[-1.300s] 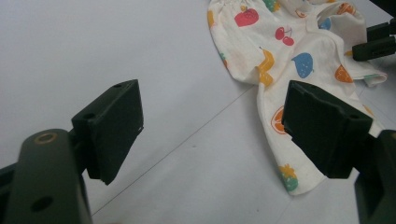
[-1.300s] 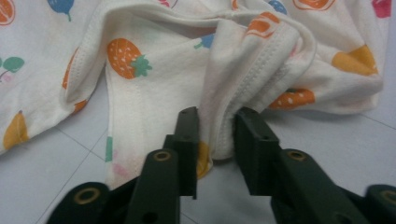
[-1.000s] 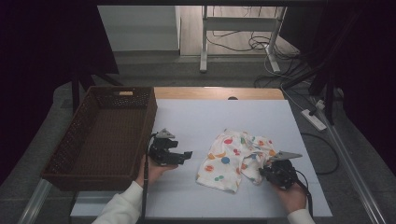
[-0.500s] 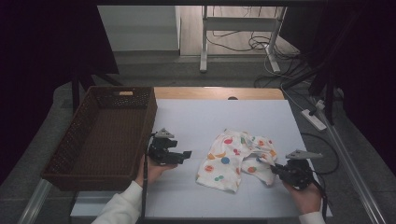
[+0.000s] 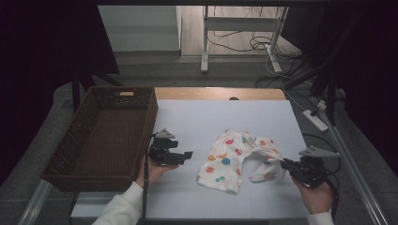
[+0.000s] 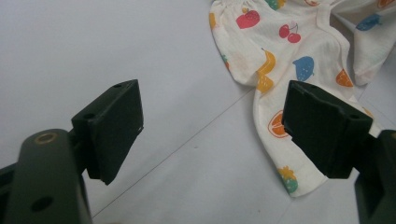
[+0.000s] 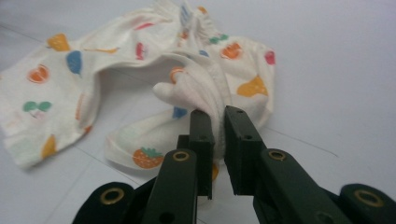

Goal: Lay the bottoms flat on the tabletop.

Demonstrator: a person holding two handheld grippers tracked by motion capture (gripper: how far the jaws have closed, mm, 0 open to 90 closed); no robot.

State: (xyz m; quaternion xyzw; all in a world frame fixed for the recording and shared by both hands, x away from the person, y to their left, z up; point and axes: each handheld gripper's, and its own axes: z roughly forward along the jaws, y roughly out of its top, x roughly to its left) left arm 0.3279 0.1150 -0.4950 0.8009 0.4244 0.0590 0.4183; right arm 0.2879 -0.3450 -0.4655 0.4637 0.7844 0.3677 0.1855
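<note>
A small pair of white baby trousers (image 5: 237, 157) printed with coloured fruit lies crumpled on the white table. My right gripper (image 5: 285, 163) is shut on a fold of one trouser leg (image 7: 205, 100) at the garment's right side, with cloth bunched between its jaws. The other leg (image 6: 285, 116) lies flat toward the front. My left gripper (image 5: 187, 155) stands open just above the table, left of the trousers (image 6: 299, 60), with nothing between its jaws.
A brown wicker basket (image 5: 77, 140) stands along the table's left edge, close to my left hand. The white table (image 5: 211, 117) stretches bare behind the garment. A power strip (image 5: 315, 119) and cables lie on the floor to the right.
My right gripper has pulled to the right with the trouser leg in it, stretching the garment out. The left gripper has stayed in place.
</note>
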